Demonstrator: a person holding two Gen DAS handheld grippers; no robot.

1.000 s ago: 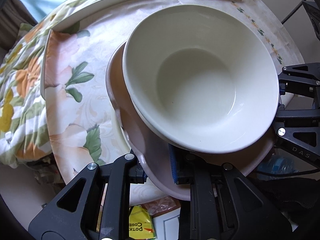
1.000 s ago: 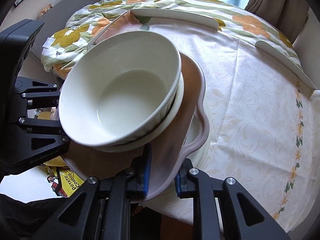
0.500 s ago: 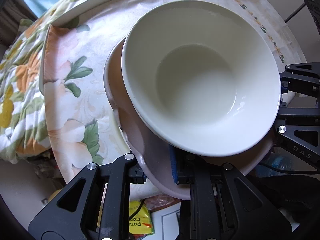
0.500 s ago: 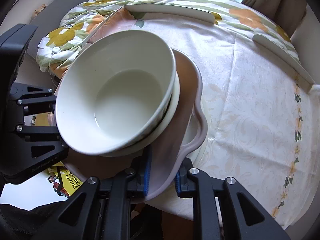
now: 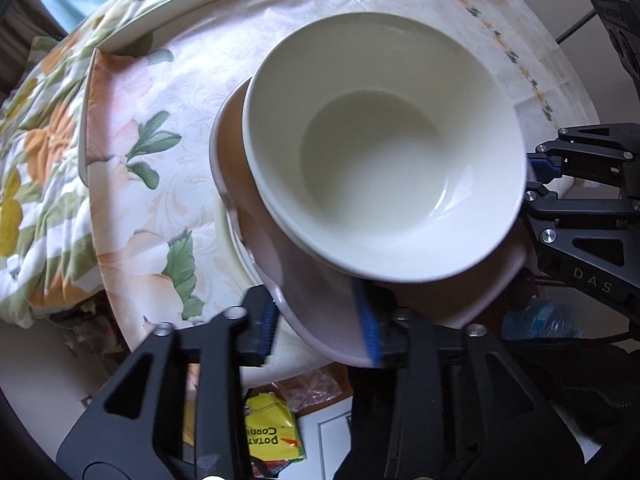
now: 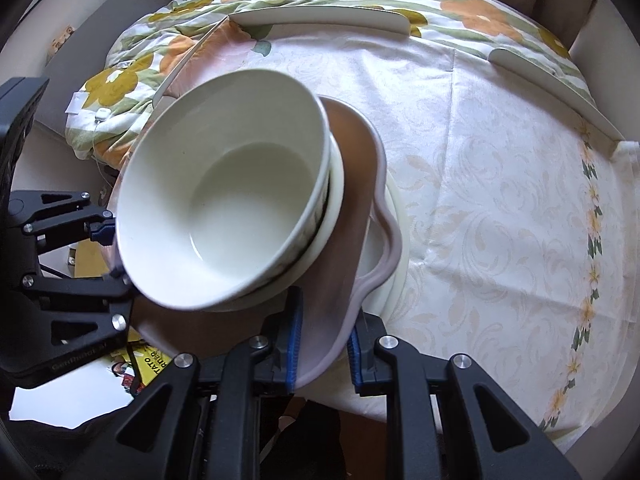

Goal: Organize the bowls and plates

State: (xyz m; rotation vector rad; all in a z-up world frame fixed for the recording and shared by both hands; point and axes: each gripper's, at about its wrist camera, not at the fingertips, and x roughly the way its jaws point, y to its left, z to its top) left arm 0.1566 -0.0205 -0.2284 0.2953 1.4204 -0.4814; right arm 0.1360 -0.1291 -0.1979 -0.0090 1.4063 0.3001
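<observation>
Floral tablecloth (image 6: 500, 200); pink plate (image 6: 352, 208) carries stacked white bowls (image 6: 224, 200), empty.

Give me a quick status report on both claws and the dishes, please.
Left claw and right claw both shut on pink plate rim. Nested white bowls riding on it. White plate underneath, on the table.

Both my grippers clamped.
Left gripper (image 5: 320, 320) low centre; right gripper (image 6: 322, 338) bottom centre, jaws closed on something.
</observation>
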